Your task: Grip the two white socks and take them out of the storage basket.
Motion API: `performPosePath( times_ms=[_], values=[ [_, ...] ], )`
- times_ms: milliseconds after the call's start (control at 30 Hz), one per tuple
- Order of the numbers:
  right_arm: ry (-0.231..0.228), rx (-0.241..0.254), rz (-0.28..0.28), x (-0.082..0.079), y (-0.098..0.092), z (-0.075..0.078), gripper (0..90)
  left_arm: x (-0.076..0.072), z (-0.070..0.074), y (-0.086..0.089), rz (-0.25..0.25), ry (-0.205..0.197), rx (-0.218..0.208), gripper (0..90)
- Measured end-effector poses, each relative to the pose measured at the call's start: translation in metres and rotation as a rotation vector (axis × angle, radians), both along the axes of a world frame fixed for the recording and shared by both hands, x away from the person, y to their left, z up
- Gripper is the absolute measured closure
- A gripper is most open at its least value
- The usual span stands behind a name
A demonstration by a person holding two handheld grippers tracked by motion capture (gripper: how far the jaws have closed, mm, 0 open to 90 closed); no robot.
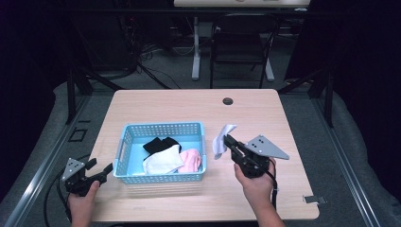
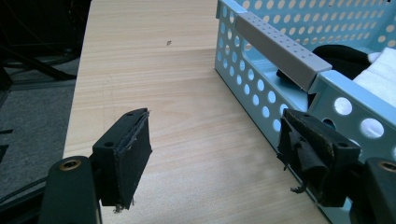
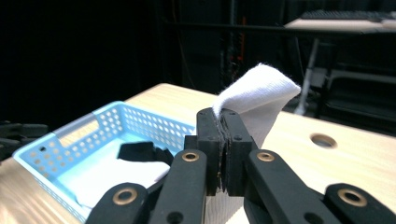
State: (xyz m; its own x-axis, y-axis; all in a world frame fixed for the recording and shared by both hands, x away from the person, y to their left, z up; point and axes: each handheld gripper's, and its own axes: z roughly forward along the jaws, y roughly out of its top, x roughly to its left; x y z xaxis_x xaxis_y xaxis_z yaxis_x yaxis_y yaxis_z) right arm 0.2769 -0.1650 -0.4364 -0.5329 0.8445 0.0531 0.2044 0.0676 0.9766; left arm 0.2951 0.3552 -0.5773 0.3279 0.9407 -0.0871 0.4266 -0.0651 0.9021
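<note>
A light blue perforated basket (image 1: 128,142) stands on the wooden table (image 1: 189,104). Inside lie a black cloth (image 1: 160,143), a white cloth (image 1: 163,161) and a pink cloth (image 1: 191,161). My right gripper (image 1: 229,140) is shut on another white cloth (image 1: 221,141), which hangs just right of the basket's right wall. In the right gripper view that white cloth (image 3: 259,100) folds over the closed jaws of my right gripper (image 3: 225,122), with the basket (image 3: 70,135) to the left. My left gripper (image 1: 101,171) stands open at the basket's front left corner; in its own view my left gripper (image 2: 217,144) has the right jaw against the basket wall (image 2: 261,88).
A round cable hole (image 1: 228,101) is set in the table's far middle. A small metal clip (image 1: 314,199) lies near the front right corner. A chair (image 1: 241,40) and desk legs stand beyond the table. Bare wood lies behind and right of the basket.
</note>
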Motion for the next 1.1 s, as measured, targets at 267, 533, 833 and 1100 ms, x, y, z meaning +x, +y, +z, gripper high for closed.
performPosePath(
  times_ms=[267, 533, 833, 1100],
  values=[
    [0.089, -0.023, -0.013, 0.002, -0.02, -0.026, 88.0, 0.0, 0.0, -0.001, 0.0, 0.0, 0.004, 25.2],
    [0.166, -0.078, -0.018, 0.012, -0.033, -0.055, 87.8, 0.0, 0.0, 0.0, 0.002, 0.0, 0.002, 25.2],
    [0.236, -0.041, -0.103, 0.012, -0.064, -0.08, 87.7, 0.0, 0.0, -0.001, 0.0, 0.0, 0.006, 25.2],
    [0.289, 0.013, -0.17, 0.016, -0.081, -0.093, 86.9, 0.0, 0.0, -0.001, -0.002, 0.0, 0.004, 25.2]
  ],
)
